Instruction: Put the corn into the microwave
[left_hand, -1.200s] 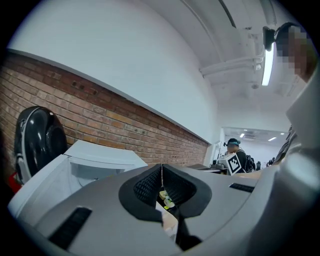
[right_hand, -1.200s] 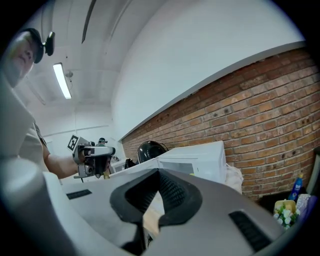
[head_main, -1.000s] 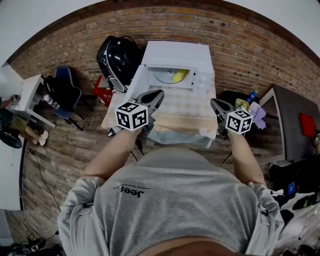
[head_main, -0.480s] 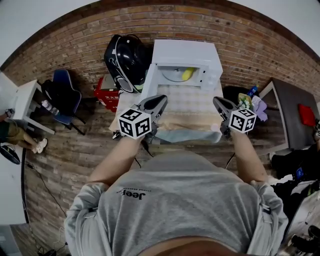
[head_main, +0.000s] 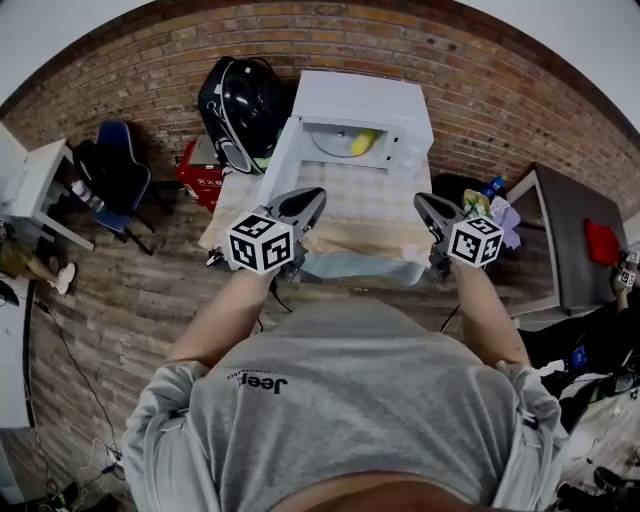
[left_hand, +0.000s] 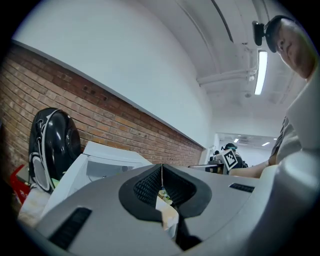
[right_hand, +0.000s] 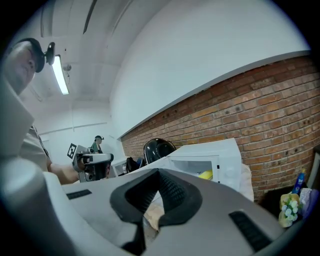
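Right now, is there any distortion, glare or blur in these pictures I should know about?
Head view: heavy fisheye, the brick wall bows into an arc; the corn in the microwave is small but clear. Left gripper view: the ceiling light glares white, edges vignette black. Right gripper view: same dark rim and lamp glare.

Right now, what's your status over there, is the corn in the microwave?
Left hand-held gripper shut, empty; right hand-held gripper shut, empty. Corn lying inside the microwave. Door open, both grippers short of it.
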